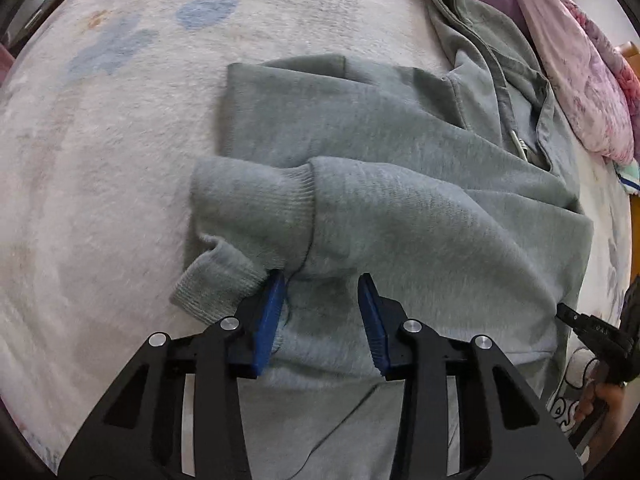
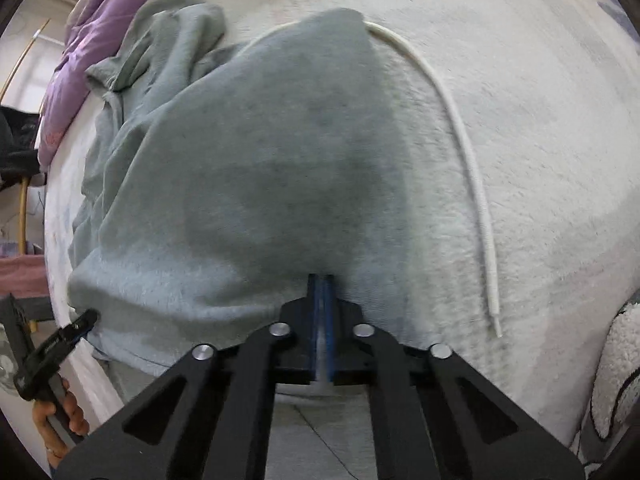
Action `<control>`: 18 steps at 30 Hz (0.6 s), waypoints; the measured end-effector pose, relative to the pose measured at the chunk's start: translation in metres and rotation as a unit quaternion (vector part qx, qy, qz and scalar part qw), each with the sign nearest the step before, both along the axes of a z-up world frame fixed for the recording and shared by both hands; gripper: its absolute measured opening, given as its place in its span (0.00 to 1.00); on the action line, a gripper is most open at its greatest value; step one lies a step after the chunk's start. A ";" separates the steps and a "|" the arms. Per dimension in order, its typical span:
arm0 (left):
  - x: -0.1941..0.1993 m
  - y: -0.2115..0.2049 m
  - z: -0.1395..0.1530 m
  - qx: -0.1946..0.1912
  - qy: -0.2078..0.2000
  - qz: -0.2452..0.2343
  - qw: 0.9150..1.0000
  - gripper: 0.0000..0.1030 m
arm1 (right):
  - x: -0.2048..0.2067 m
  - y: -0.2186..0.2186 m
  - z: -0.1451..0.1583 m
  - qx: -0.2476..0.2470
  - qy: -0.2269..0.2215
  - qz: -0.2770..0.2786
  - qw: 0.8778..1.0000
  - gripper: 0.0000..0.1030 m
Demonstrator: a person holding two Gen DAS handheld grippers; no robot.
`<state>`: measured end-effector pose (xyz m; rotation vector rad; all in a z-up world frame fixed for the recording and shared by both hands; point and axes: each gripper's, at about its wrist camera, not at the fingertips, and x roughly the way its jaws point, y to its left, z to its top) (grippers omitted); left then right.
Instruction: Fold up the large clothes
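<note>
Your left gripper point(image 1: 322, 280) hangs part-open over the grey fleece hoodie point(image 1: 400, 200), ribbed cuff point(image 1: 224, 280) at its 10 o'clock. Your right gripper point(image 2: 321, 280) is clamped on the hoodie's near edge, body spreading toward 12 across the white fuzzy blanket point(image 2: 540, 120).

**No legible text in either view**

Nothing can be read with any certainty. In the left wrist view, the blanket point(image 1: 576, 404) at the lower right edge carries bold dark outlined shapes that may be letters — cut off by the frame and too partial to make out. The other gripper point(image 1: 592, 330) at that same edge bears a few tiny pale marks on its black body — too small and blurred to read.
</note>
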<state>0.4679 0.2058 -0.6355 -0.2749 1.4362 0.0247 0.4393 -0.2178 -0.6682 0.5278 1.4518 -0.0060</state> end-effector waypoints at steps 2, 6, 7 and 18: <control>0.001 0.008 0.004 0.006 0.008 0.009 1.000 0.40 | 0.006 0.002 0.006 -0.010 0.021 0.007 1.000 0.00; 0.018 0.010 0.029 0.024 -0.010 0.020 0.999 0.63 | 0.033 0.018 0.047 -0.036 -0.022 0.056 0.998 0.07; 0.025 0.005 0.037 0.016 -0.026 0.012 0.999 0.66 | 0.041 0.021 0.057 -0.034 -0.035 0.063 0.997 0.07; 0.185 -0.069 0.051 -0.046 -0.130 -0.018 0.990 0.85 | 0.172 0.069 0.092 -0.033 -0.162 0.089 0.982 0.54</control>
